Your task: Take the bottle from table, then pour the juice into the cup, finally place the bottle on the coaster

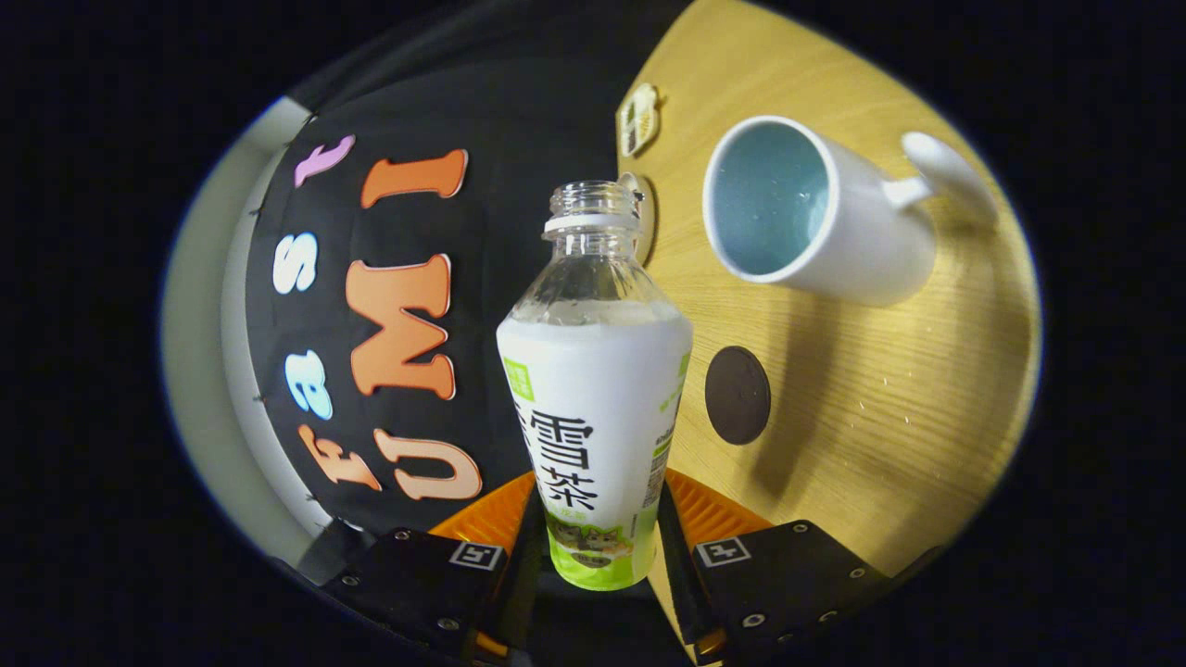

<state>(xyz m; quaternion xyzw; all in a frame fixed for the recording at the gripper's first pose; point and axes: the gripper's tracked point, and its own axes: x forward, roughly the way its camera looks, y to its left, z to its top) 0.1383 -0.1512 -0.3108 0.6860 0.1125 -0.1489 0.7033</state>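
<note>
Both fingers (533, 537) of the gripper (593, 542) press against the lower sides of the bottle (593, 408), clamping it between them, with its uncapped neck pointing away from them. Seen along the fingers, the whole scene is rolled sideways, so the wooden table (889, 408) stands like a wall off the right finger. Beyond that finger and near the bottle's shoulder lies the dark round coaster (738, 395); farther ahead, level with the bottle's mouth but well apart from it, stands the white cup (815, 218), its pale blue inside open to view and its handle turned away from the bottle.
</note>
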